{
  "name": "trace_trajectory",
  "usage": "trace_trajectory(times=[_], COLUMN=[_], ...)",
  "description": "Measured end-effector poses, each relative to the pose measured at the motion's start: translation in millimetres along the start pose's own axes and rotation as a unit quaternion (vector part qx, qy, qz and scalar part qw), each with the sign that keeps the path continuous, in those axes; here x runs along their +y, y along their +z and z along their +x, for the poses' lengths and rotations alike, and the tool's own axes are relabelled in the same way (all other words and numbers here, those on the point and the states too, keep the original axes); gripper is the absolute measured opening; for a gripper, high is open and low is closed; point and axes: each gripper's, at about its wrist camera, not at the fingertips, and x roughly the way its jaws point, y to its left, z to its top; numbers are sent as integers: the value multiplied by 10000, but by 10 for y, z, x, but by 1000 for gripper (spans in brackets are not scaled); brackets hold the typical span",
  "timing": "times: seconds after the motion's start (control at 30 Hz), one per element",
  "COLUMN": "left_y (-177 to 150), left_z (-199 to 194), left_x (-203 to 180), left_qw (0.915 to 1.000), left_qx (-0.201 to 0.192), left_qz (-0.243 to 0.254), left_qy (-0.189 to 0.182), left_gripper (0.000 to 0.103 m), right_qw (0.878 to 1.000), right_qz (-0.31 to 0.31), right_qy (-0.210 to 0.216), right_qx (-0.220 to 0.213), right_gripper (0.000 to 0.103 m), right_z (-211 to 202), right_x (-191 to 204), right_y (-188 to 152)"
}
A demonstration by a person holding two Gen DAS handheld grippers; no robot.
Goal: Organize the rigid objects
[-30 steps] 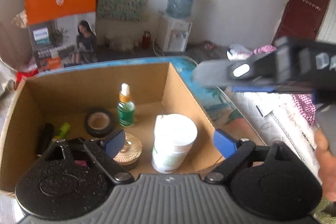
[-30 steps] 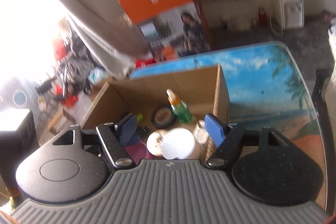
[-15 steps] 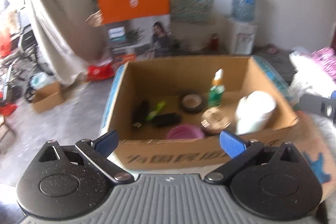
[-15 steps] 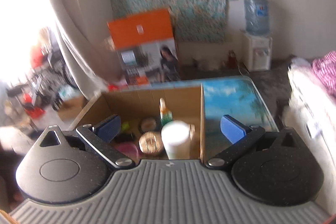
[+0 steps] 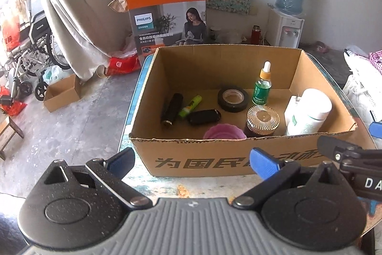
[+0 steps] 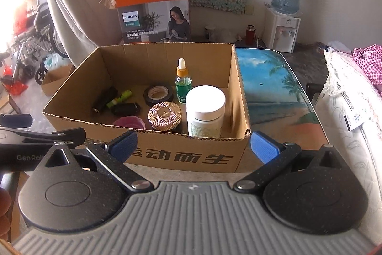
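Both grippers have pulled back from the cardboard box (image 5: 241, 157) since a moment ago, and their jaws have just been opening with nothing between them. Left view: the left hand-held gripper (image 5: 193, 159) is spread wide before the box on the bench (image 5: 152, 185). Right view: the right hand-held gripper (image 6: 193, 145) is spread too; the white jar (image 6: 205, 111) in the box looks stiff and smooth (grab its sides, I think).
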Motion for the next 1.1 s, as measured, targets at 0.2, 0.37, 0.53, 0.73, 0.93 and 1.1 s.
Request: trace_trajectory(times=[0.2, 0.37, 0.53, 0.73, 0.93, 1.1], left_y=[14, 20, 13, 14, 20, 21], left_z=[39, 77, 95, 93, 92, 91], left_x=[34, 52, 70, 79, 80, 83], left_qw=[10000, 9999, 9999, 9999, 9999, 9999], left_qx=[41, 81, 127, 121, 122, 116], left_qz=[-50, -74, -103, -102, -110, -104], left_qy=[32, 26, 3, 1, -1, 4], left_gripper=[103, 103, 103, 103, 102, 102], right_qw=[10000, 9999, 9998, 9997, 9997, 9997], right_qz=[-25, -31, -42, -21, -24, -25], right_qy=[-12, -36, -50, -48, -55, -55], right_qx=[64, 155, 201, 235, 229, 228], right_gripper=[102, 102, 102, 102, 102, 102], right_z=[57, 122, 167, 184, 184, 185], right_x=[60, 85, 92, 91, 93, 92], right_y=[34, 28, 26, 38, 40, 42])
